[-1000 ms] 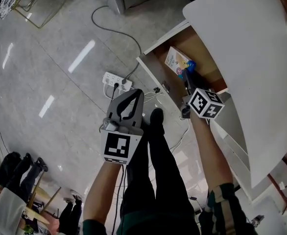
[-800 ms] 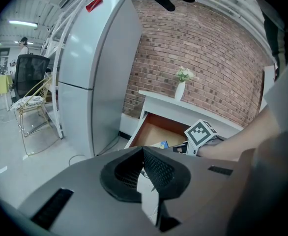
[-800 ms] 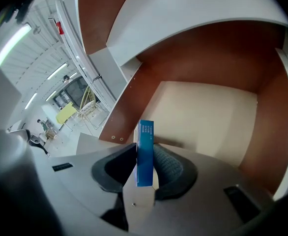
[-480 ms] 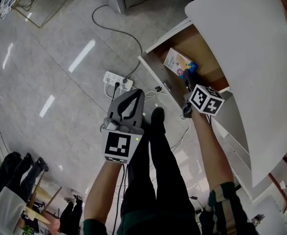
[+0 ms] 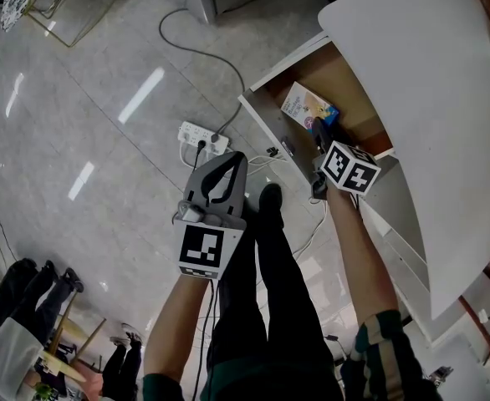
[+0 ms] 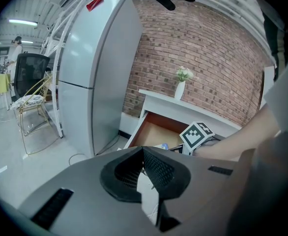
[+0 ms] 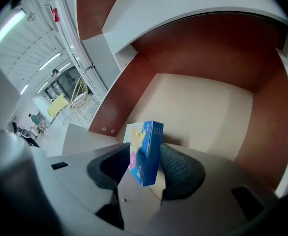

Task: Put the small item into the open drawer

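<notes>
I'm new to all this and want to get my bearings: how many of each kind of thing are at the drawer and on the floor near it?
Box: 1
Drawer: 1
Power strip: 1
Grippers: 2 (left gripper, shut and empty; right gripper, jaws just opened wider, box between them)
Total: 5

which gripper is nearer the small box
Right. The right gripper is over the open drawer, jaws just opening with the small box between them; the left gripper hangs over the floor outside it.
</notes>
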Demonstrator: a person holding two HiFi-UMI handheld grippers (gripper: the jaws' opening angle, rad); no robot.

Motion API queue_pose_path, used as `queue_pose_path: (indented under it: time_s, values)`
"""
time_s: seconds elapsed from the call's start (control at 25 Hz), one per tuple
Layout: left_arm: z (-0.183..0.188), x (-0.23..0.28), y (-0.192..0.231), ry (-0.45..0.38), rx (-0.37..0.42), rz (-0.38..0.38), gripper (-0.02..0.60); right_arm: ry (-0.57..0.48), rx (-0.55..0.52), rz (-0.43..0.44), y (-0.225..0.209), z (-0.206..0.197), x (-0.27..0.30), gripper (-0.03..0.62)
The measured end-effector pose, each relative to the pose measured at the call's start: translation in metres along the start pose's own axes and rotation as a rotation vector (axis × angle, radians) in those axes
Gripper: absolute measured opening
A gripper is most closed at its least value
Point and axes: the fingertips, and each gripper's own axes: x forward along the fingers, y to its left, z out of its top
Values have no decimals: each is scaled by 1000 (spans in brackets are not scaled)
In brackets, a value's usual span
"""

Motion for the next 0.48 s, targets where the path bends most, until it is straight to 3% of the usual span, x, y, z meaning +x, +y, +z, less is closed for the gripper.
queue_pose_path:
  time_s: [0.24, 0.48]
  values:
    - [-1, -2, 2, 2, -4, 5, 15, -30, -18, -34, -2, 6, -5, 209]
    - [-3, -4, -2, 3, -2, 2, 15, -57, 0, -15, 4, 10, -11, 209]
